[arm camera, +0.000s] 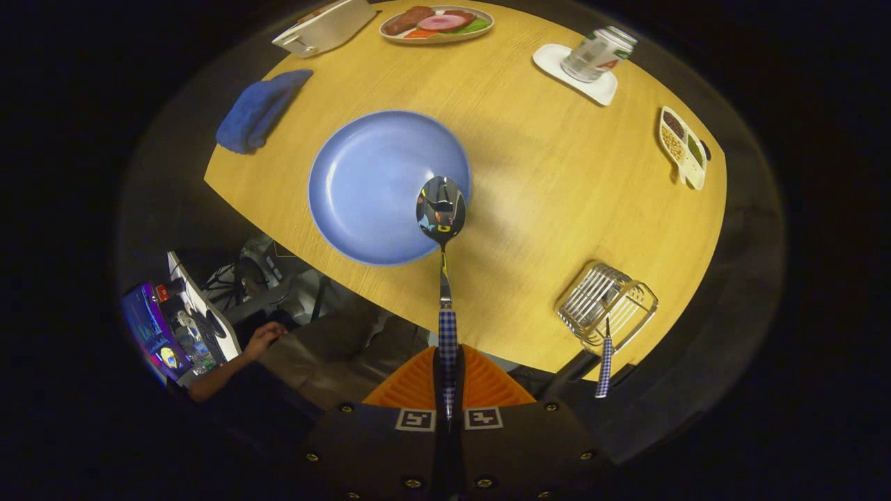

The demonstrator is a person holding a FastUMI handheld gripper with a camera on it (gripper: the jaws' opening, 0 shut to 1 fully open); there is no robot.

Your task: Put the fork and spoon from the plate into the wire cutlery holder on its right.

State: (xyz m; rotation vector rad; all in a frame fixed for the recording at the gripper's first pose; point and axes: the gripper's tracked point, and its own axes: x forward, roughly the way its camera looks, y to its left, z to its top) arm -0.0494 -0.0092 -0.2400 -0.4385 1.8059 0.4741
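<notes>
My gripper (448, 369) is shut on the checked blue-and-white handle of the spoon (441, 209), both orange fingers (411, 386) pressing on it. The spoon points straight ahead, its shiny bowl hanging high above the near right rim of the blue plate (369, 181), which lies bare on the round wooden table (557, 181). To the right of the plate, at the table's near edge, stands the wire cutlery holder (607, 305). A checked handle like the spoon's, which looks to be the fork (604, 365), sticks out of it toward me.
A blue cloth (261, 110) lies left of the plate. At the far side are a white toaster-like box (324, 26), a plate of food (437, 23), a can on a white coaster (597, 56) and a divided snack dish (683, 147). A person's hand (263, 339) rests below left.
</notes>
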